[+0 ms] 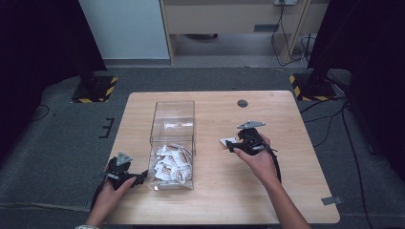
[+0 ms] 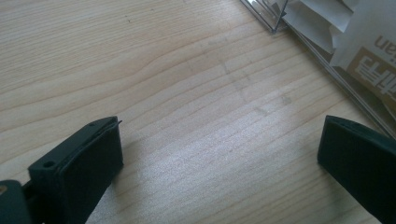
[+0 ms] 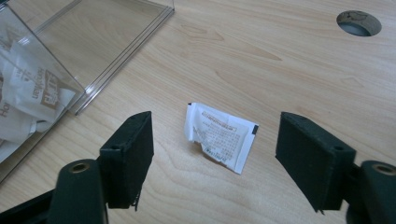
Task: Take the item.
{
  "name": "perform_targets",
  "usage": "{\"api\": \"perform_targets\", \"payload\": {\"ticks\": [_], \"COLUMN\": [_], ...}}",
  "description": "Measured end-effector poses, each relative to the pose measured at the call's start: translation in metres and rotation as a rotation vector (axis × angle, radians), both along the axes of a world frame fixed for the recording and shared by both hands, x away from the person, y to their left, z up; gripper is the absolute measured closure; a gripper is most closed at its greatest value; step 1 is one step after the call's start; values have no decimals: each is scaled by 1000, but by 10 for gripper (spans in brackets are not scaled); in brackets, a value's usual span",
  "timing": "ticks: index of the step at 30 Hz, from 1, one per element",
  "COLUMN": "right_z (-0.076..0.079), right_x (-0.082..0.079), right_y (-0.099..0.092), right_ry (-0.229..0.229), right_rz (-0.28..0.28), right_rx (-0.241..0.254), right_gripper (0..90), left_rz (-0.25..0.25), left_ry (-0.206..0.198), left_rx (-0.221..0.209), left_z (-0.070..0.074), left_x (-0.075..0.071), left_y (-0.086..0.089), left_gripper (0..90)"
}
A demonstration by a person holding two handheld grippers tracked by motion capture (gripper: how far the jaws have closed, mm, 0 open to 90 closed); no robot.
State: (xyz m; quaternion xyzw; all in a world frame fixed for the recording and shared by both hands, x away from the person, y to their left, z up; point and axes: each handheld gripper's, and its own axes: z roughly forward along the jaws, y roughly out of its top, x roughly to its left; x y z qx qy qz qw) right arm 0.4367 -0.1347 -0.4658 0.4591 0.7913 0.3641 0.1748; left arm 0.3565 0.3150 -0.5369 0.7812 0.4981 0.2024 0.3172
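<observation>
Left gripper [image 1: 125, 175] nearest, at 7 o'clock on worktop [image 1: 215, 200], jaws released, empty, parked beside clear box [image 1: 173, 143], likely to steady it. Box holds sachet pile [image 1: 171, 164]. Right gripper [image 3: 215, 154] at 3 o'clock of box, jaws released around single sachet [image 3: 220, 136], lying flat on worktop, untouched; probably just set down.

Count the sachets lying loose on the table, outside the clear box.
1. A single white sachet lies flat on the table, right of the clear box, between the right gripper's open jaws. Others are piled inside the box.
</observation>
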Motion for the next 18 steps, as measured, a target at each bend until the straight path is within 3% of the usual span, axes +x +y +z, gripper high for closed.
{"api": "perform_targets", "payload": {"ticks": [6, 18], "right_z": [-10, -34], "right_x": [-13, -51], "right_y": [-1, -15], "right_ry": [13, 52], "right_rz": [-5, 4], "right_rx": [-16, 12], "right_gripper": [193, 97], "left_rz": [0, 1], "left_ry": [0, 0], "left_rx": [0, -1], "left_z": [0, 0], "left_x": [0, 0], "left_y": [0, 0], "left_gripper": [0, 0]}}
